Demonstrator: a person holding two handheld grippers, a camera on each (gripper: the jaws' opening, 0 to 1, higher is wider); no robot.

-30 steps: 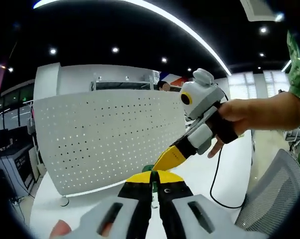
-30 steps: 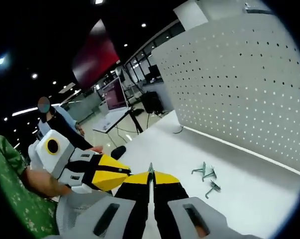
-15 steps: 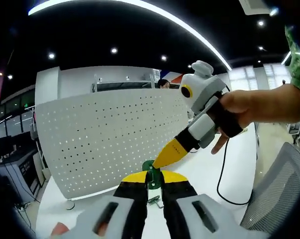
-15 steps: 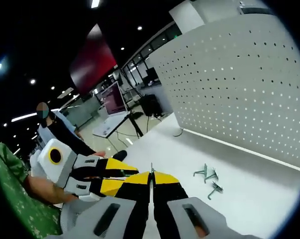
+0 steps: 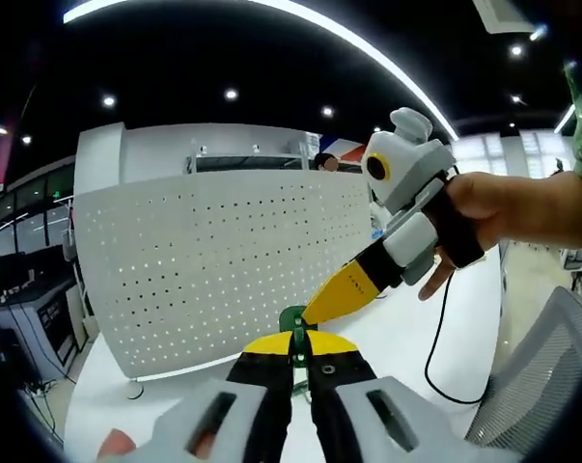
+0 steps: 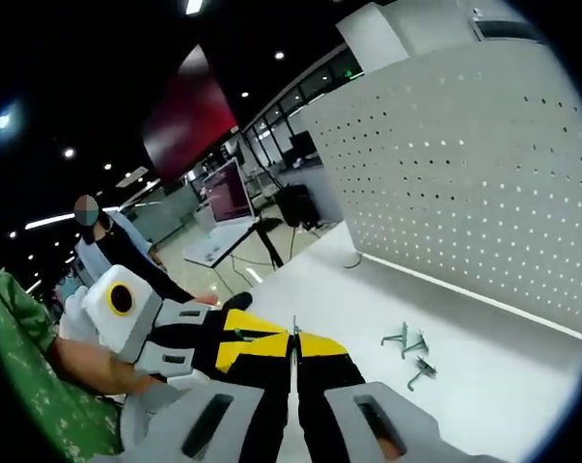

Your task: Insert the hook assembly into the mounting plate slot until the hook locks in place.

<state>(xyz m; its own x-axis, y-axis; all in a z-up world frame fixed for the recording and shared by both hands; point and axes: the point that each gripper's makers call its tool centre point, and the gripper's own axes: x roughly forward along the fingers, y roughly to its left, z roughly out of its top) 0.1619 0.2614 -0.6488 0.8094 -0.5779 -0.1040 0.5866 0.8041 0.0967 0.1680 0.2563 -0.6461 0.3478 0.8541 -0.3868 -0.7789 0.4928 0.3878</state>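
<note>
Three loose hooks [image 6: 411, 349] on the table [image 6: 503, 386], right gripper view.

Indoor, ceiling dark w/ small spot lights + long curved light strip [image 5: 368, 58] in left gripper view. Perforated panel [image 5: 223, 260] and bench [image 6: 484, 367] evenly bright, shadows soft. Strong fisheye bending at edges. Focus mostly sharp.
</note>
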